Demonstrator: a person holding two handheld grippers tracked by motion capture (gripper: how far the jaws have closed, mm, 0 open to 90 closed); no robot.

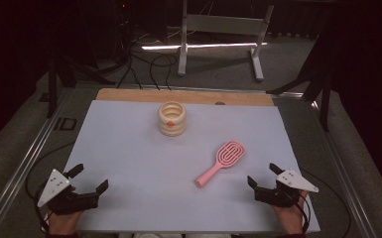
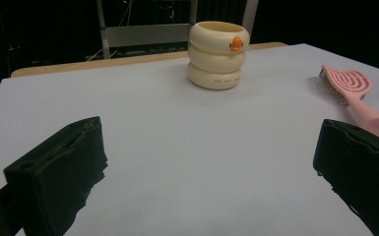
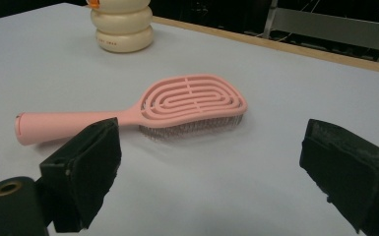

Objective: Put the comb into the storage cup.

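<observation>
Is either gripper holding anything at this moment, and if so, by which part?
Nothing is held. The left gripper and right gripper both stand open over the white sheet, and the pink hairbrush lies apart from them.

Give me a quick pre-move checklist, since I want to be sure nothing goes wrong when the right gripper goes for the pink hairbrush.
1. Right gripper jaws apart with nothing between them: ok.
2. Left gripper jaws apart, holding nothing: ok.
3. Pink hairbrush lies flat, bristles down, on the white table cover: ok.
4. Brush handle free, nothing on or against it: ok.
5. Cream ring-shaped cup stands upright, well apart from the brush: ok.
6. Stretch of cover between the right gripper and the brush bare: ok.
</observation>
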